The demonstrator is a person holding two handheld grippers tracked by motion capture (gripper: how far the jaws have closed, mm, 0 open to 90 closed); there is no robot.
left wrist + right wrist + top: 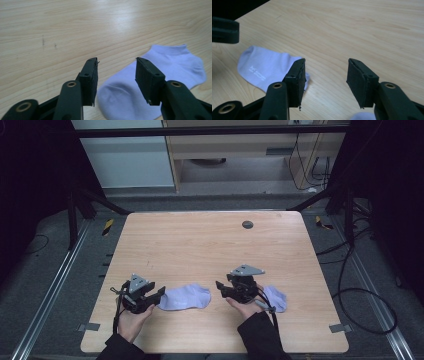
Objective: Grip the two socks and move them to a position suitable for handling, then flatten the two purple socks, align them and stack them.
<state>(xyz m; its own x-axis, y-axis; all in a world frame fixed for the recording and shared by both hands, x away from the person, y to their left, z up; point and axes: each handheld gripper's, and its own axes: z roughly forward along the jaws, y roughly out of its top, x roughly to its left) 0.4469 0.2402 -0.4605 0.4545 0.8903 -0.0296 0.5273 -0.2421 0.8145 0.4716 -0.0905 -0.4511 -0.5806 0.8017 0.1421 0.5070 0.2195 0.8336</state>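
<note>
A pale lavender ankle sock (185, 297) lies flat on the wooden table (200, 245) between my two grippers. My left gripper (161, 294) points right at its toe end, jaws open. In the left gripper view the sock (175, 62) lies just past the open left gripper (116, 61), its toe under the gap. My right gripper (220, 288) points left toward the sock's cuff, open and empty. The right gripper view shows the sock (267, 66) beyond the left jaw of the right gripper (325, 61). A second lavender sock (276, 299) lies behind my right hand, partly hidden, with its edge (362, 116) showing.
A dark round grommet (247, 224) sits in the table's far middle. The near table edge runs just below my hands. Metal rails (55, 285), black frame legs and cables (360, 290) surround the table on the floor. The left gripper's jaw (224, 30) shows far off.
</note>
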